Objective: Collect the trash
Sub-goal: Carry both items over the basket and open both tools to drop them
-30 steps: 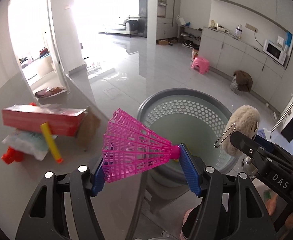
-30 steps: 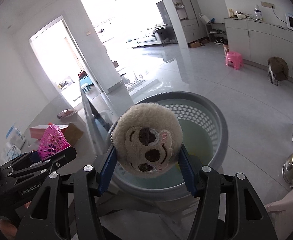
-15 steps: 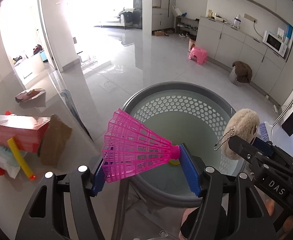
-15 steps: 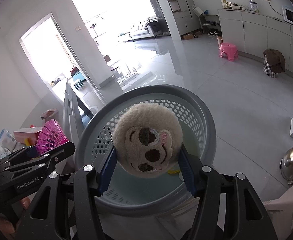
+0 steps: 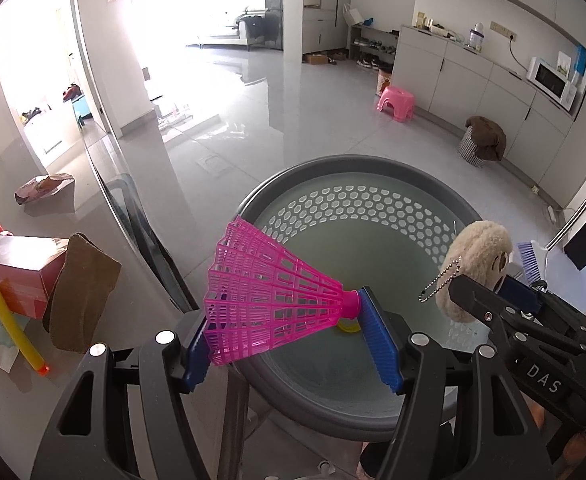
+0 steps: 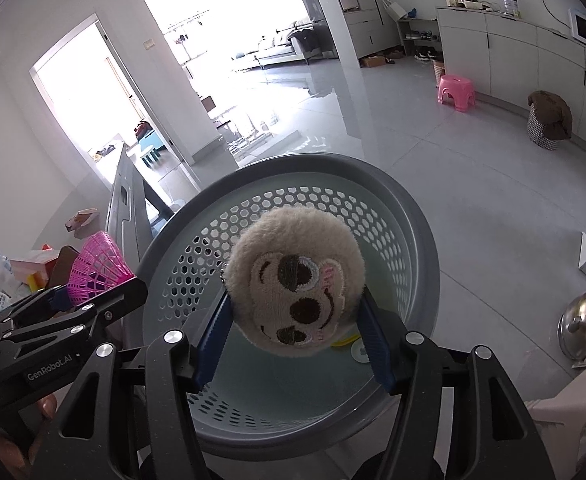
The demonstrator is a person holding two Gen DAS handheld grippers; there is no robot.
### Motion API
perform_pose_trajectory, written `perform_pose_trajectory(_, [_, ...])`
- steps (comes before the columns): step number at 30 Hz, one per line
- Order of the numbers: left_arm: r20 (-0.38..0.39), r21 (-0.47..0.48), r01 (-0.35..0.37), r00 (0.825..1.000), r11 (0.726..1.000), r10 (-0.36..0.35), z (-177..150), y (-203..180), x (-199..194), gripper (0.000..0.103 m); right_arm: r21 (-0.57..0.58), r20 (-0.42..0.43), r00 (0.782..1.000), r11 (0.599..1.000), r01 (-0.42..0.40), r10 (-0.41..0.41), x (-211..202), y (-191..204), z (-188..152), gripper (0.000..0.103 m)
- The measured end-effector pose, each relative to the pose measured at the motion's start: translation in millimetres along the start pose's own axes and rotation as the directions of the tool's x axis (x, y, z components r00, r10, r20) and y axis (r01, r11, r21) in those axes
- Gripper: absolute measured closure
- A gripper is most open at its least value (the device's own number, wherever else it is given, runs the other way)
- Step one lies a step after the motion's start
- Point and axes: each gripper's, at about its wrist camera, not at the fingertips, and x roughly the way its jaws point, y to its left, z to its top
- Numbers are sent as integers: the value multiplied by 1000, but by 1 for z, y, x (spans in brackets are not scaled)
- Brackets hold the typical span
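Left hand-held gripper pinching a pink shuttlecock sideways — skirt on the left pad, cork end on the right pad. Held above the near left rim of the grey basket, just off the desk edge. Right hand-held gripper clamped on a round plush toy, face towards the camera, bead chain dangling — held over the basket opening. In the basket bottom: a small yellow piece. On the desk near its right edge: pink box, brown scrap, yellow foam dart, crumpled wrapper.
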Motion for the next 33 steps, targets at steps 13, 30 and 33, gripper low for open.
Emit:
perform_pose_trajectory(13, [11, -21, -9, 1000, 1000, 9, 0, 2, -3, 20, 42, 41, 999, 999, -11, 9, -12, -6, 2, 23])
perform_pose_trajectory(30, [51, -38, -47, 998, 998, 49, -11, 13, -31, 16, 22, 44, 999, 1000, -17, 17, -26, 5, -4, 23])
perform_pose_trajectory(33, [68, -40, -58, 996, 998, 60, -16, 17, -42, 15, 20, 46, 999, 1000, -24, 23, -30, 10, -6, 23])
